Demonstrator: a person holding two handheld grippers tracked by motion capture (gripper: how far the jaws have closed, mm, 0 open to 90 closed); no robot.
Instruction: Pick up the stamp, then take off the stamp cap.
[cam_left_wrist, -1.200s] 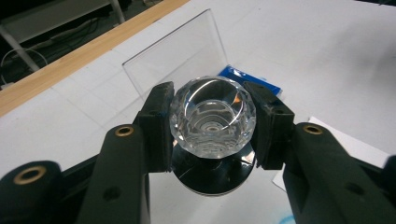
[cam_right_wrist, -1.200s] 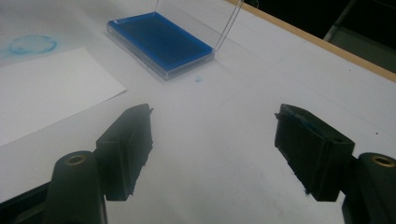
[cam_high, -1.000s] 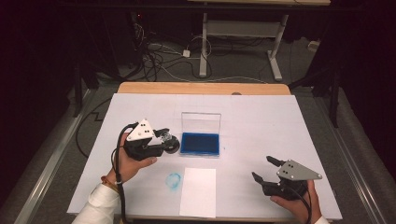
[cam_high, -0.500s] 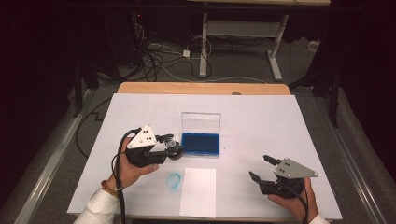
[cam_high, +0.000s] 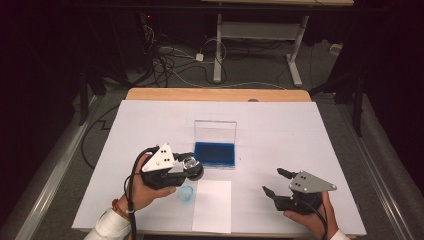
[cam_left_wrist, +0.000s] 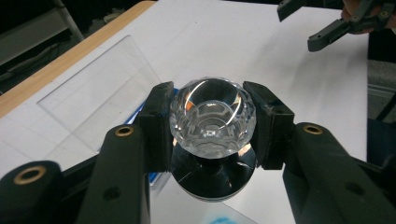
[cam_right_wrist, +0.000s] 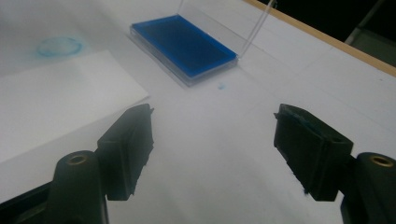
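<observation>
My left gripper (cam_high: 190, 166) is shut on a stamp with a faceted clear glass knob (cam_left_wrist: 212, 116) and a round black base. It holds the stamp just off the front left corner of the blue ink pad (cam_high: 214, 153), above a blue ring mark (cam_high: 186, 192) on the table. The pad lies in a clear case with its lid (cam_high: 215, 131) standing up. My right gripper (cam_high: 274, 182) is low at the front right; its jaws have just been closing a little, stand apart, and nothing is between them.
A white sheet of paper (cam_high: 212, 206) lies at the front edge, right of the ring mark. The white-covered table (cam_high: 300, 130) has a wooden far edge (cam_high: 215, 94). Cables and desk legs are on the floor beyond.
My left gripper has carried the stamp from beside the ink pad toward the front edge and slightly right. The right gripper stays in place, its jaws a little narrower.
</observation>
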